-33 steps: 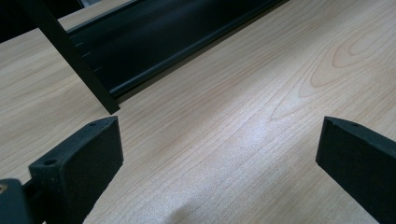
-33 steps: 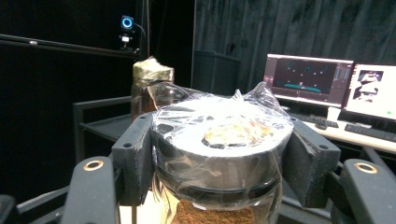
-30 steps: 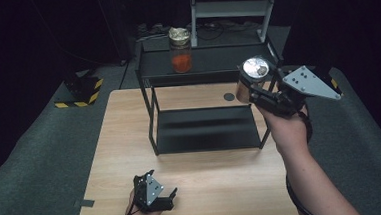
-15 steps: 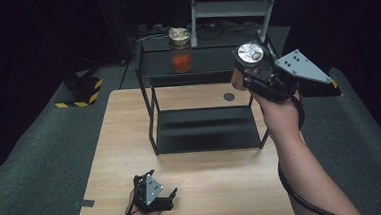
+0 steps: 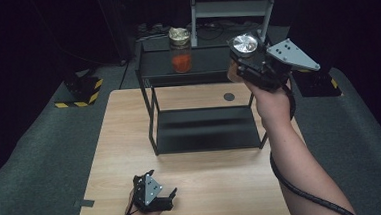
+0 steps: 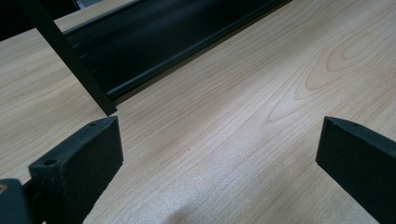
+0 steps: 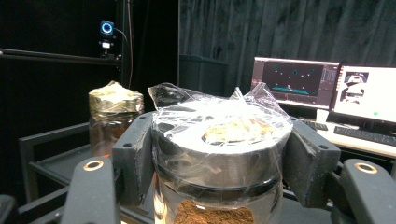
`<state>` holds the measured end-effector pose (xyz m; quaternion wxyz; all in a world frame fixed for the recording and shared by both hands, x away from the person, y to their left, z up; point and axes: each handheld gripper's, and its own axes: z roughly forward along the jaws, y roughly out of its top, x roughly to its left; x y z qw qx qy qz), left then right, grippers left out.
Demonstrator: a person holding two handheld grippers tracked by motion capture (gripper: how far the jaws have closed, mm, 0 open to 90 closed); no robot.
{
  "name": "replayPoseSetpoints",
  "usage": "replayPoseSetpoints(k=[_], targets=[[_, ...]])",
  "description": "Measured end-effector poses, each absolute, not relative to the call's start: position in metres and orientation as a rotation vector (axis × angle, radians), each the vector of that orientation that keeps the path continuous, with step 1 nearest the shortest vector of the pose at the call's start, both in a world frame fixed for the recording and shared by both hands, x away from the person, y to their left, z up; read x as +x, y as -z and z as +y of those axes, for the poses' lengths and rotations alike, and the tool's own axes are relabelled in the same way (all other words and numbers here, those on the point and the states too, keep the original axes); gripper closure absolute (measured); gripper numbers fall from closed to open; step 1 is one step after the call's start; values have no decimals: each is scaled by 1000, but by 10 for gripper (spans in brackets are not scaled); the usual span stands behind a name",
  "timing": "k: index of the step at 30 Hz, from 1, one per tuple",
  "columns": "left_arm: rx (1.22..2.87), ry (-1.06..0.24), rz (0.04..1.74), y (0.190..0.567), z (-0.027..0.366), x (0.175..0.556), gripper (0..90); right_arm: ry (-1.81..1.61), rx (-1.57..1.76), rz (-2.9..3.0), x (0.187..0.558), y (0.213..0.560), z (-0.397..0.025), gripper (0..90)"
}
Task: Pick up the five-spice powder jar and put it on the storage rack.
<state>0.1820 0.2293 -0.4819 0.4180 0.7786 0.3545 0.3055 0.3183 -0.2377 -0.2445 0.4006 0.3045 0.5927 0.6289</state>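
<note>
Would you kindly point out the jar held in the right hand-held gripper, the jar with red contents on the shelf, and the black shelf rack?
held jar (image 7: 219,140), right gripper view, on its silver lid rim.
red-filled jar (image 5: 181,57), high view, on its glass body.
shelf rack (image 5: 152,125), high view, on its front left post.

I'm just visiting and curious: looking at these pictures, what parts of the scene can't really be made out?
- Held jar: its lower half is cut off by the bottom edge of the right gripper view, and plastic wrap blurs the lid.
- Right gripper: in the high view, its grey plate and the hand cover the jaws.
- Far jar on the rack: the near jaw hides part of it in the right gripper view.
- Left gripper: its hand is cut off by the bottom edge of the high view.
</note>
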Motion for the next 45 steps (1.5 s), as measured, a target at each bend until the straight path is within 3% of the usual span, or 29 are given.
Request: replayPoseSetpoints(k=[45], targets=[[1928,-745,884,484,236,182,9,-1547,832,1497,376,242,-214,341]])
